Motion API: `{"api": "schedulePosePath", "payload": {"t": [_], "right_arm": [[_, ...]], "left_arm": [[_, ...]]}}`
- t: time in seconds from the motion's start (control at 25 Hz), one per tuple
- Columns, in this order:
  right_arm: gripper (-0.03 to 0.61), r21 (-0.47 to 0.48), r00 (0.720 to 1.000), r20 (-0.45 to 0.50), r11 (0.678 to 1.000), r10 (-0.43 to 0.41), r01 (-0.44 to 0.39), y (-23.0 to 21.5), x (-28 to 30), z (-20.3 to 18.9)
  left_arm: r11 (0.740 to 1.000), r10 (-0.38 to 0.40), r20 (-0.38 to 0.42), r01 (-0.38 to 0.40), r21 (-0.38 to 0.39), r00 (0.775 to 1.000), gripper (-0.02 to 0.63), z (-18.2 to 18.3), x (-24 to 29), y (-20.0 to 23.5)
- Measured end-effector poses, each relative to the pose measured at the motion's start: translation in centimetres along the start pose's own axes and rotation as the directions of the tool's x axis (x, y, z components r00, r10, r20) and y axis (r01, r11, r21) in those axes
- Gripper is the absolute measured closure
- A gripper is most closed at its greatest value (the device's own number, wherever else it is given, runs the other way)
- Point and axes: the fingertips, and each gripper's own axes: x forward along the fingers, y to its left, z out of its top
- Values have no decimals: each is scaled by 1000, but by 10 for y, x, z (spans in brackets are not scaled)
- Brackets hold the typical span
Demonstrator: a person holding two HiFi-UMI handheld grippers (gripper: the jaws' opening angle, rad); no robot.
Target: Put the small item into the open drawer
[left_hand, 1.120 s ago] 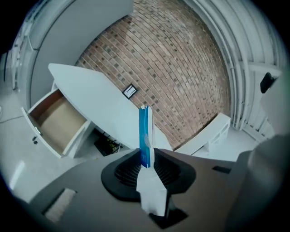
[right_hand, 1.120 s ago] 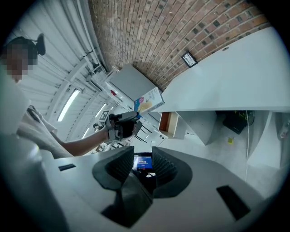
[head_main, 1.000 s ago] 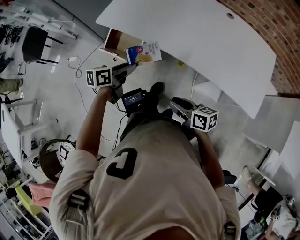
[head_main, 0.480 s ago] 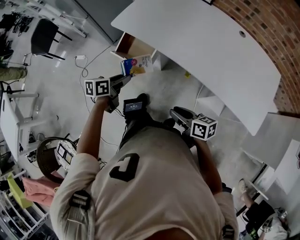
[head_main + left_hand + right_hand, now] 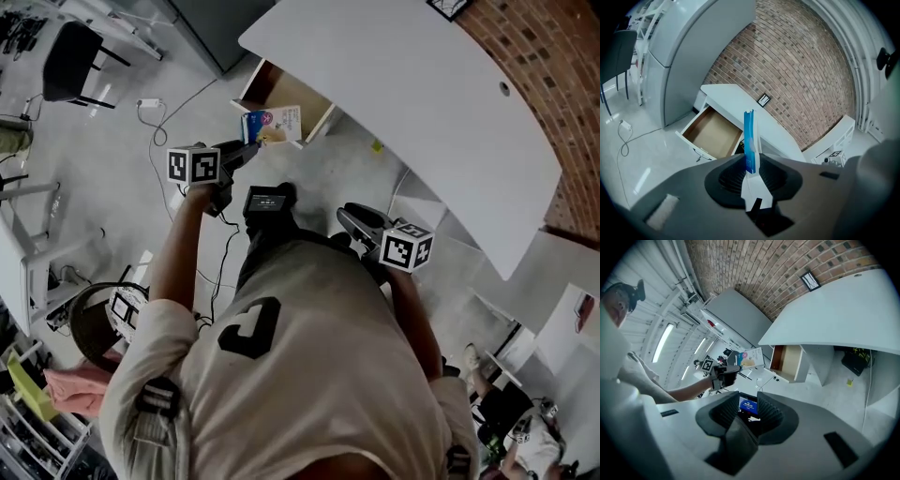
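Carry step: packet point(image 5: 748, 136) not yet in drawer point(image 5: 710, 134).
Left gripper point(image 5: 751, 161) clamped the packet upright; the open drawer lay at ten o'clock, apart. Right gripper point(image 5: 749, 412) slack, holding nothing. Next, likely: reach over drawer, release.

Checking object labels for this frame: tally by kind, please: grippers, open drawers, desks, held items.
Grippers: 2 (left gripper, right gripper)
Open drawers: 1 (drawer)
Desks: 1 (white desk)
Held items: 1 (blue-and-white packet, in the left gripper)
Total: 5
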Motion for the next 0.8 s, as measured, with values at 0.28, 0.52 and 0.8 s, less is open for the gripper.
{"api": "schedulePosePath", "payload": {"t": [0.28,0.52,0.8], "right_arm": [[471,8,999,-49,1000,-15,16,30,74,17],[474,1,998,-58,1000,-28,28,43,109,29],[477,-9,997,-81,1000,-12,11,53,129,36]], "left_arm": [[999,-24,-49,25,20,998,534,24,-22,59],[999,-48,-46,48,0,998,534,31,-36,89],[998,-67,-44,67,-5,997,535,36,-39,99]]}}
